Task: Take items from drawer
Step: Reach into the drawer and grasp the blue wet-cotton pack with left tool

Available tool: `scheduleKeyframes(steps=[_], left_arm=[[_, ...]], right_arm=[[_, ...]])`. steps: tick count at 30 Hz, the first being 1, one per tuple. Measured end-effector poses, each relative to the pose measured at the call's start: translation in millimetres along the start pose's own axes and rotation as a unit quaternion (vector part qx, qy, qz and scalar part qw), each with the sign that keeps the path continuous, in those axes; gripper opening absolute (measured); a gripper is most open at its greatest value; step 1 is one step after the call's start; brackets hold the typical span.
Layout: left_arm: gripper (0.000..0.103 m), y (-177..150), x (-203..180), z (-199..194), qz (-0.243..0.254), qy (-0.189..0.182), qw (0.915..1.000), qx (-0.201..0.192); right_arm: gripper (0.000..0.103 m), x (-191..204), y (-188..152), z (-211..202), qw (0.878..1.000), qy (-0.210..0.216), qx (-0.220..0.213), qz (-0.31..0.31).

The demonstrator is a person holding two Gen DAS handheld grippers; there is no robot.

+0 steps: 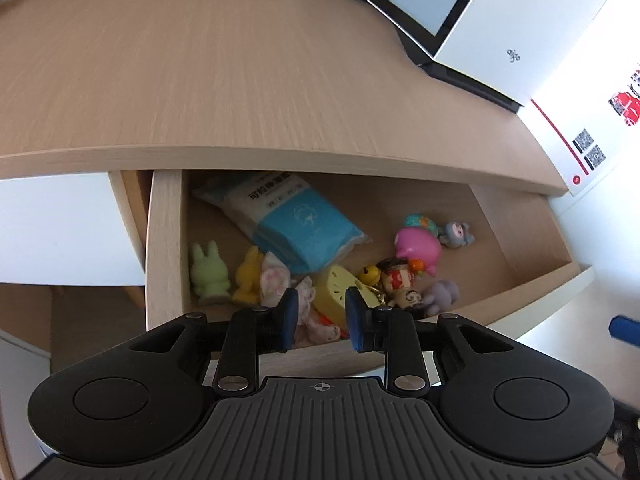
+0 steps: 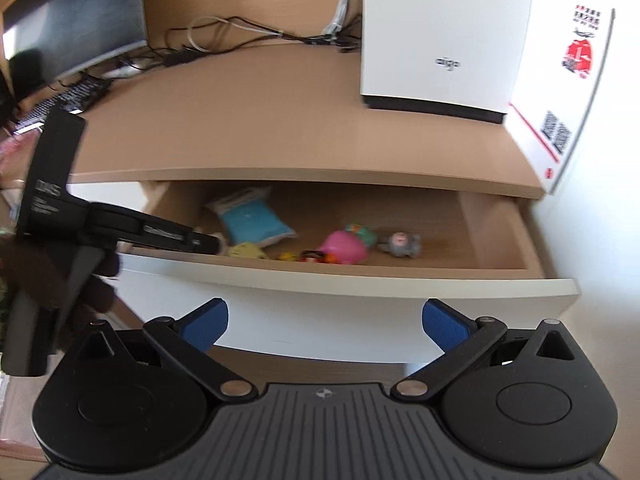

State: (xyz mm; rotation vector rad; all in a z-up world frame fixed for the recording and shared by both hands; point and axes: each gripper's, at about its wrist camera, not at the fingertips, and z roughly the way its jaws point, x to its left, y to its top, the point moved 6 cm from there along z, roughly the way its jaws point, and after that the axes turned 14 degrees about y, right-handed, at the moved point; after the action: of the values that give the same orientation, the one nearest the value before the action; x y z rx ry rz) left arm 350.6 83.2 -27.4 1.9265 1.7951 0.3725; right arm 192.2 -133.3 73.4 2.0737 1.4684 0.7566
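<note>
Two hand-held grippers face an open drawer (image 1: 166,240) pulled out from under the wooden counter (image 1: 200,72). The drawer's long axis runs side to side along the counter edge, with its white front panel (image 2: 320,300) toward the cameras. Inside lies a blue-and-white tissue pack (image 1: 288,220), its long axis slanting from the back left corner toward the front right. Near the front sit a green rabbit toy (image 1: 210,274), a yellow rabbit toy (image 1: 248,276), a pale yellow case (image 1: 338,288), and a pink round toy (image 1: 418,248), with a small grey figure (image 1: 456,234) just beside it.

The left hand-held gripper (image 1: 322,316) hangs over the drawer's front edge, pointing down into the toys; its jaws stand partly open with a narrow gap, holding nothing. The right hand-held gripper (image 2: 322,322) sits in front of the white panel, outside the drawer, jaws spread wide and empty. On the counter stands a white box (image 2: 444,32).
</note>
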Motion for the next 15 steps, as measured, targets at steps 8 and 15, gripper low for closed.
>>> scheduleKeyframes(steps=[8,15], left_arm=[[0.028,-14.3,-1.8,-7.9,0.004,0.0,1.0,0.003],[0.028,-37.7,-2.4,-19.3,-0.017,0.004,0.9997,0.014]], right_arm=[[0.103,-26.4,15.3,-5.0,0.999,-0.044,-0.008,0.019],[0.103,-98.6,36.5,-1.3,0.993,-0.056,-0.014,0.104]])
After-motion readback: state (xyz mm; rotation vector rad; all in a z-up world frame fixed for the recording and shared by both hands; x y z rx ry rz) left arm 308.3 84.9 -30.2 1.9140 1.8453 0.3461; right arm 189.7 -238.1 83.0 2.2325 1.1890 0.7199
